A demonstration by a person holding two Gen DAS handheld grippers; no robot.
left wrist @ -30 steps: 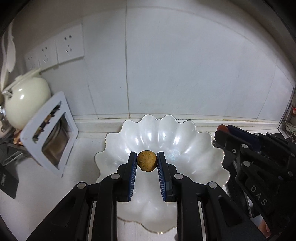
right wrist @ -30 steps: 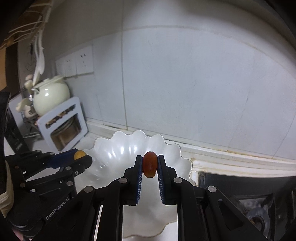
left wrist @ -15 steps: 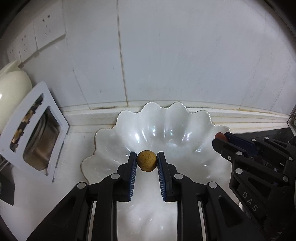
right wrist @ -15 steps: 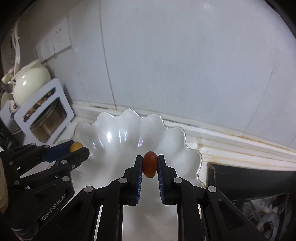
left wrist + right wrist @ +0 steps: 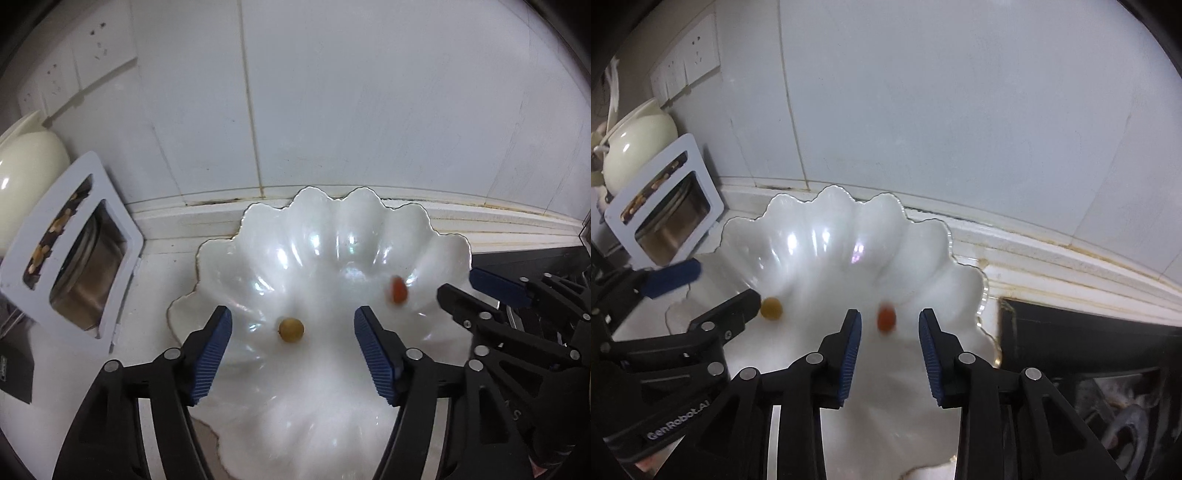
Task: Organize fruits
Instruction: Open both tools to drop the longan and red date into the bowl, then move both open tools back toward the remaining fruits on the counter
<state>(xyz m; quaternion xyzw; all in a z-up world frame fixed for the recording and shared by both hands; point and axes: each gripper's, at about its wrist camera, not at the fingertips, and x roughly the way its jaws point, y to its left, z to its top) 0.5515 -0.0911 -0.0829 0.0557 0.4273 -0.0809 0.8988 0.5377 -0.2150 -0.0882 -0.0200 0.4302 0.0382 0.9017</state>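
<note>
Left gripper (image 5: 292,341) and right gripper (image 5: 889,338), jaws just opened, both spread and empty over the scalloped white bowl (image 5: 258,236).
The yellow fruit (image 5: 291,330) lies between the left fingers, touching neither; the blurred red fruit (image 5: 886,319), at its 2 o'clock, lies between the right ones. White counter, tiled wall; a cream teapot (image 5: 635,142) and white rack (image 5: 685,173) at 10 o'clock.

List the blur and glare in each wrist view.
Left wrist view: red fruit motion-smeared, yellow fruit sharp, window glare streaks across the scalloped white dish. Right wrist view: red fruit smeared, left gripper upper finger blurred, glare patches on the dish.
</note>
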